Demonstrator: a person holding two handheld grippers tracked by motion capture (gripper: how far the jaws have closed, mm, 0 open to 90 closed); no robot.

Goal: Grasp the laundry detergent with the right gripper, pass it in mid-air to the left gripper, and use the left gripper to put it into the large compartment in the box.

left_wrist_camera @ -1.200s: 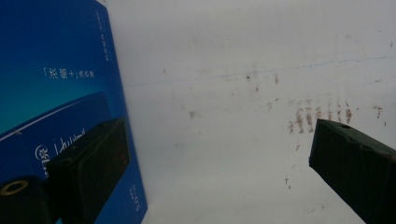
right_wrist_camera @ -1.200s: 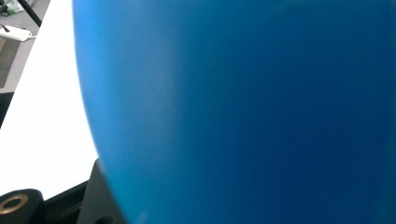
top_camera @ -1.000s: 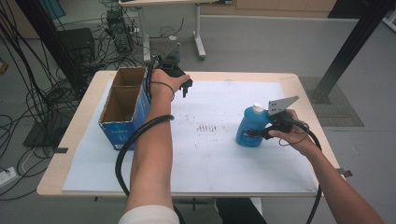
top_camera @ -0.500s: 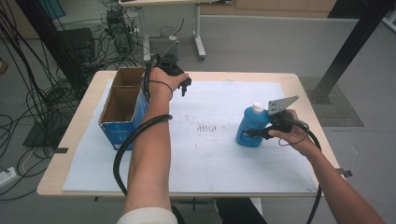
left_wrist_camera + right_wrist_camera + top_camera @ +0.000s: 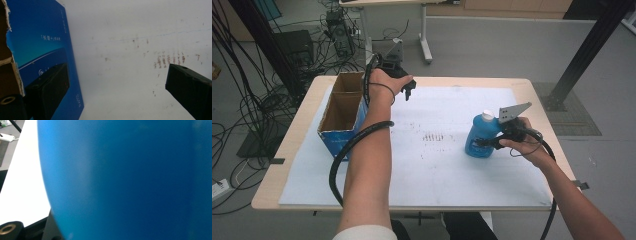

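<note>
A blue bottle (image 5: 479, 135) with a white cap stands upright on the right part of the white sheet. My right gripper (image 5: 482, 143) is shut on its lower body, and the bottle (image 5: 125, 180) sits blurred and very close in the right gripper view. An open cardboard box (image 5: 343, 112) with blue sides stands at the left of the table. My left gripper (image 5: 408, 91) hovers by the box's far right corner. In the left gripper view it (image 5: 117, 95) is open with nothing between its jaws, one jaw close to the blue box side (image 5: 45, 42).
The white sheet (image 5: 437, 165) covers most of the wooden table (image 5: 294, 145) and has faint reddish marks (image 5: 434, 136) at its middle. Cables and equipment lie on the floor behind and to the left. A dark post (image 5: 584, 50) stands at the far right.
</note>
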